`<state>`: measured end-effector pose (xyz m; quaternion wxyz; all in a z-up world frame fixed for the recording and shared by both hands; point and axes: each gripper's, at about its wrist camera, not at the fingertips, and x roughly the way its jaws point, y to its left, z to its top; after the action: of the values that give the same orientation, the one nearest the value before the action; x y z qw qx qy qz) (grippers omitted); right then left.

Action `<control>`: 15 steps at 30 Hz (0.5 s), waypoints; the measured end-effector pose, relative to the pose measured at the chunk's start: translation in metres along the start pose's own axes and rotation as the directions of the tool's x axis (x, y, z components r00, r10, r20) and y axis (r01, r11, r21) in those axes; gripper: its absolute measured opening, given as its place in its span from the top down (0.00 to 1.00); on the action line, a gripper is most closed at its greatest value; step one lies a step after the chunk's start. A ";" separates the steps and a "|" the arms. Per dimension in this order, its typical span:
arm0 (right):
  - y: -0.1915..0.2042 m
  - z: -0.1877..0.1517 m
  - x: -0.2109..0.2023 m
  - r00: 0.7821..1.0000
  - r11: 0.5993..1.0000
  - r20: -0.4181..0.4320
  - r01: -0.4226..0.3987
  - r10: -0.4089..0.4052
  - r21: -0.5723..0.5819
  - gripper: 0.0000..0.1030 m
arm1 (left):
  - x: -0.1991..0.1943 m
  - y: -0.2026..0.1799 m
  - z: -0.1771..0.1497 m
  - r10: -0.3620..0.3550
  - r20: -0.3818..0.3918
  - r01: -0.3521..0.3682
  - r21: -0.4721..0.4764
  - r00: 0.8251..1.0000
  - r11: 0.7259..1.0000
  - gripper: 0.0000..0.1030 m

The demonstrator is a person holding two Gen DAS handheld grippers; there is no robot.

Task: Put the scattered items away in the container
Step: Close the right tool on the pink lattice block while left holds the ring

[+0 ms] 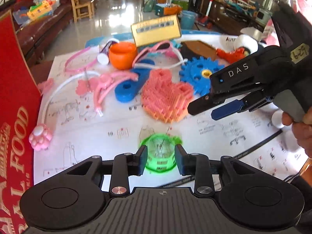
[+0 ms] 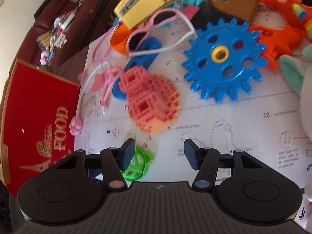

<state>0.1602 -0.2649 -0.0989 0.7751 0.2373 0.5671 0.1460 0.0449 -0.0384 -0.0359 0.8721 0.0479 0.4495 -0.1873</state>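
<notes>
A clear green plastic toy [image 1: 159,156] sits between the blue pads of my left gripper [image 1: 161,159], which is shut on it just above the paper sheet. In the right wrist view the same green toy [image 2: 139,165] shows low on the left, partly behind a finger. My right gripper [image 2: 159,154] stands open with nothing between its fingers. In the left wrist view this right gripper [image 1: 202,112] hovers beside the pink block heart [image 1: 165,99]. The red box marked FOOD [image 1: 15,101] lies at the left edge, and the red box [image 2: 39,117] also shows in the right wrist view.
On the instruction sheet [image 1: 97,136] lie a blue gear [image 2: 224,58], pink sunglasses [image 2: 156,27], an orange cup [image 1: 121,54], a blue bar [image 1: 130,85], pink hairbands [image 1: 78,62], a paw-tipped band [image 1: 40,138], a yellow box [image 1: 156,30], a brown pouch [image 2: 232,0] and an orange toy [image 2: 276,37].
</notes>
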 end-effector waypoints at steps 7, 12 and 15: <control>-0.002 0.031 -0.005 0.998 0.999 0.043 -0.043 0.042 0.016 0.40 | 0.026 -0.022 0.038 0.044 0.040 -0.047 0.085 0.998 0.995 0.40; 0.002 0.052 0.007 0.998 0.999 0.052 -0.047 0.046 0.010 0.52 | 0.050 -0.037 0.056 0.056 0.052 -0.062 0.133 0.997 0.989 0.46; -0.002 0.055 0.009 0.997 0.999 0.057 -0.044 0.043 0.016 0.57 | 0.061 -0.043 0.063 0.044 0.051 -0.052 0.166 0.998 0.985 0.47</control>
<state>0.2154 -0.2734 -0.0936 0.7853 0.2604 0.5409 0.1514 0.1090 -0.1114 -0.0443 0.8797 0.1274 0.4100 -0.2044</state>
